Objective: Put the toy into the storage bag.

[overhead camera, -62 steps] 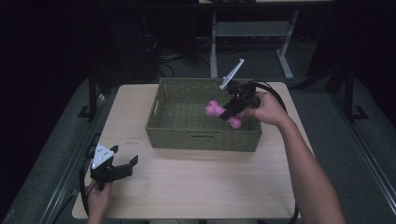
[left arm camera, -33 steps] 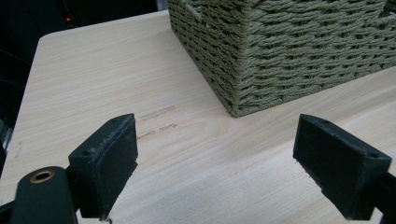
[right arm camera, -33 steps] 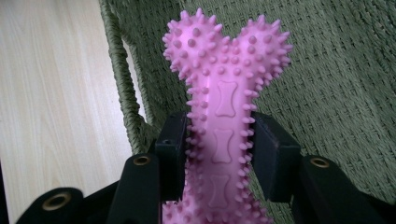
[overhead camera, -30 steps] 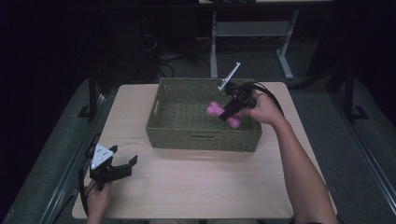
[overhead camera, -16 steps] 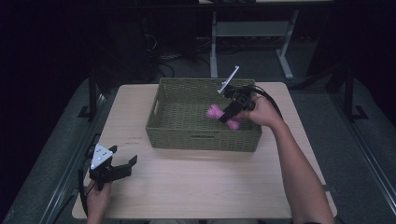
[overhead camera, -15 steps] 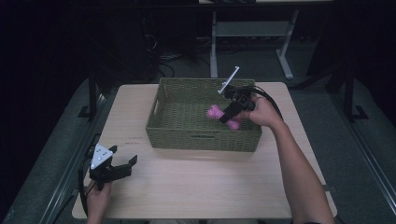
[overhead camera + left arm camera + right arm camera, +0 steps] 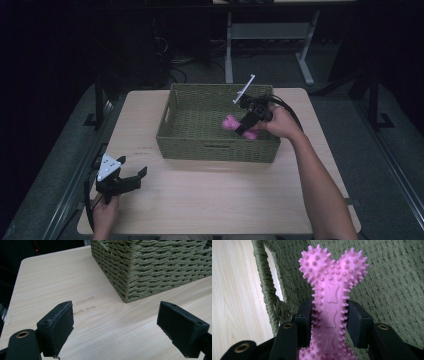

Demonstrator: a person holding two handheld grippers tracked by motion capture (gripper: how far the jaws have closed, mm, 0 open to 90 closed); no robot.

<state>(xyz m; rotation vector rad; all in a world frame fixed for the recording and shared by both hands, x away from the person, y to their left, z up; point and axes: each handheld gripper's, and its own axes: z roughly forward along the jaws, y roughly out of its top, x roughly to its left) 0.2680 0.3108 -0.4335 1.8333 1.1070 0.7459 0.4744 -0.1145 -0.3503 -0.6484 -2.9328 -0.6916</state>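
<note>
Worktop [image 7: 210, 200], pale wood. Woven green basket [image 7: 200, 145] sits toward 12 o'clock of centre. Right tongs [image 7: 245, 125] reach over the basket's 3 o'clock rim, clenched on the shaft of a pink spiky bone toy [image 7: 231, 123], held inside the basket above its floor (knobbed end points away from the jaws). Left tongs [image 7: 131, 181] at 8 o'clock, released, jaws wide apart over bare worktop.
</note>
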